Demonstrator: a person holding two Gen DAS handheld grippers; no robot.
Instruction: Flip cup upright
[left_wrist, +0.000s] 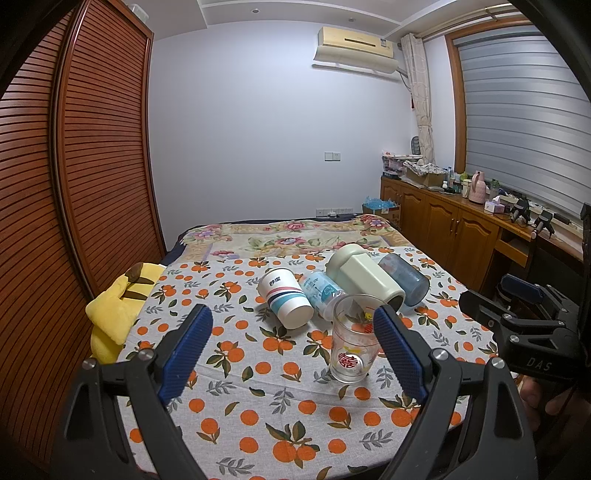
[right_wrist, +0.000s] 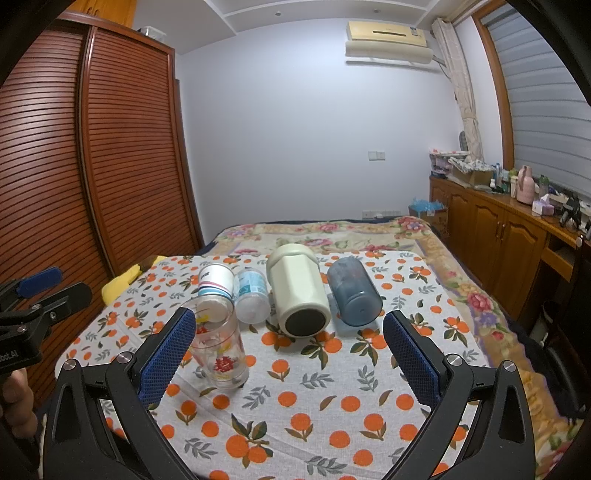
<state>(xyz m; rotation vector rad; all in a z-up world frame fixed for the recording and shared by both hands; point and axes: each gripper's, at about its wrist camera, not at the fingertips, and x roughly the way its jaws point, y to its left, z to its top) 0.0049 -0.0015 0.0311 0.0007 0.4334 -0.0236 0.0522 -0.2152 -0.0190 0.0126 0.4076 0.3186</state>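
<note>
Glass cup (left_wrist: 354, 338) already stands upright, front of the cloth (left_wrist: 258, 369). Four cups lie tipped at its 12 o'clock; cream mug (right_wrist: 299, 291) is nearest. Left gripper (left_wrist: 293, 345) and right gripper (right_wrist: 290, 349) both spread, empty. I'd pinch the mug mid-body, rotate slowly.

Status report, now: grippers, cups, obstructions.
Left gripper open, empty. Right gripper open, empty. Clear glass upright; paper cup, small bottle, cream mug, blue tumbler lying down. Nothing blocking.
</note>
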